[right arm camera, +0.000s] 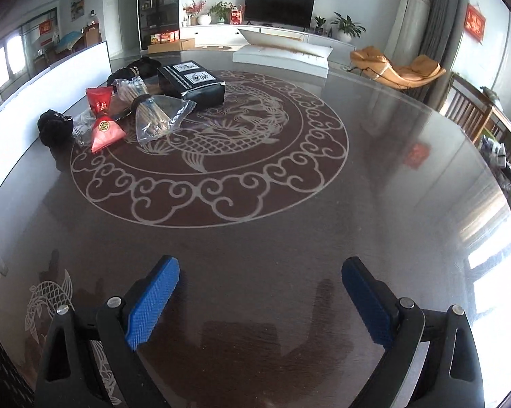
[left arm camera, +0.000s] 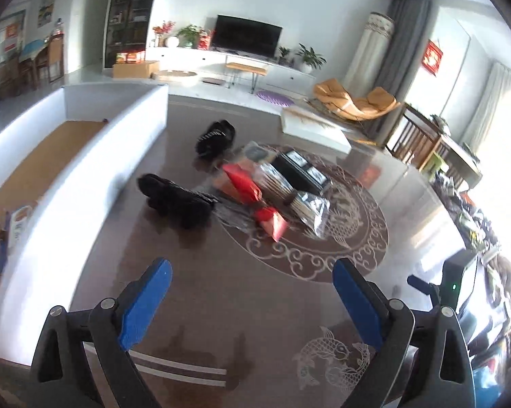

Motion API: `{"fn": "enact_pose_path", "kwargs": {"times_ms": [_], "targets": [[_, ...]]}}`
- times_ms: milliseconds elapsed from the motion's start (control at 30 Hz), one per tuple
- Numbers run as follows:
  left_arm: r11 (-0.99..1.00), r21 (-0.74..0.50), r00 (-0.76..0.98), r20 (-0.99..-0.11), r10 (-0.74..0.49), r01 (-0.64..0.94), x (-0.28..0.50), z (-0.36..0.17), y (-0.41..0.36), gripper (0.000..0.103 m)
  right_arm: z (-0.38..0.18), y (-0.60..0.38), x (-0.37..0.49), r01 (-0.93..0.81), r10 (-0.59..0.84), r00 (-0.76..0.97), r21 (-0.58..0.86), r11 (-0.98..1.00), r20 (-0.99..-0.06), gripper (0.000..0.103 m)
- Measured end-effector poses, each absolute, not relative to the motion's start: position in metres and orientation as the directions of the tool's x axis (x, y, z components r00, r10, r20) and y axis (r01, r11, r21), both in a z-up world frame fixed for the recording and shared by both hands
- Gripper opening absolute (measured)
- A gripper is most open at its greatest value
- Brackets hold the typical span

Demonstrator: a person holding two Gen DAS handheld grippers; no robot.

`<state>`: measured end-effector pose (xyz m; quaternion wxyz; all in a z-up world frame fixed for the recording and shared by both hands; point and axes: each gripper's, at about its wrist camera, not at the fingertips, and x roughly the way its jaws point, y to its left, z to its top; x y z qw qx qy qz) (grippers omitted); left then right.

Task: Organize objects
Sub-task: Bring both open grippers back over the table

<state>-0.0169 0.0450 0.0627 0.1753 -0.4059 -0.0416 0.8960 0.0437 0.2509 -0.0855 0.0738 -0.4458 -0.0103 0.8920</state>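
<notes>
You are holding both grippers spread wide with nothing between the pads: the left gripper [left arm camera: 252,299] and the right gripper [right arm camera: 260,297] are each hovering over bare tabletop [right arm camera: 374,204], well apart from the pile. In the right wrist view the pile is sitting at about ten o'clock on the fish medallion; in the left wrist view it is lying straight ahead, near twelve o'clock. The black box [right arm camera: 191,83] is looking stiff and flat-sided, probably the heaviest piece, so you are best taking it across its short sides, where the pads can sit square. The red packets [right arm camera: 104,125] are looking light and glossy, likely slippery and crushable, so pinch a sealed edge and not the puffed middle. The clear bags [right arm camera: 156,117] of brown sticks are looking crinkly and limp; the film may slide, and the sticks may snap, so you are safer closing on the bundled waist where the sticks are bunched. The black pouches [left arm camera: 180,200] are looking soft and floppy, forgiving to squeeze but liable to sag, so grab a thick fold near the middle. Several pieces are touching or overlapping, so you are risking dragging a neighbour if you lift from underneath; starting with whatever is lying on top looks wisest. The white bin [left arm camera: 95,156] is standing at about nine o'clock beside the pile.
</notes>
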Motion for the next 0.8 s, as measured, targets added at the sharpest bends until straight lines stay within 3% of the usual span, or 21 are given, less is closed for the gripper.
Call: {"fn": "enact_pose_path", "kwargs": {"times_ms": [133, 300, 467, 533, 800], "targets": [[-0.944, -0.125, -0.555, -0.782, 0.284, -0.306, -0.019, 0.016, 0.076, 0.097, -0.091, 0.247, 0.038, -0.142, 0.126, -0.586, -0.052, -0.989, -0.801, 0.103], [-0.966, -0.052, -0.507, -0.843, 0.179, -0.255, -0.026, -0.027, 0.069, 0.097, -0.092, 0.247, 0.027, -0.138, 0.092, -0.573, -0.015, -0.990, -0.814, 0.103], [-0.973, -0.007, -0.531, -0.837, 0.133, -0.231, -0.024, -0.032, 0.066, 0.097, -0.092, 0.244, 0.010, -0.142, 0.095, -0.573, -0.015, -0.990, -0.814, 0.103], [-0.973, 0.006, -0.533, -0.837, 0.121, -0.231, -0.024, -0.038, 0.069, 0.103, -0.092, 0.243, 0.008, -0.146, 0.098, -0.572, -0.016, -0.989, -0.814, 0.103], [-0.973, 0.004, -0.538, -0.834, 0.125, -0.232, -0.026, -0.035, 0.069, 0.103, -0.092, 0.242, 0.008, -0.147, 0.098, -0.572, -0.016, -0.989, -0.814, 0.103]]}}
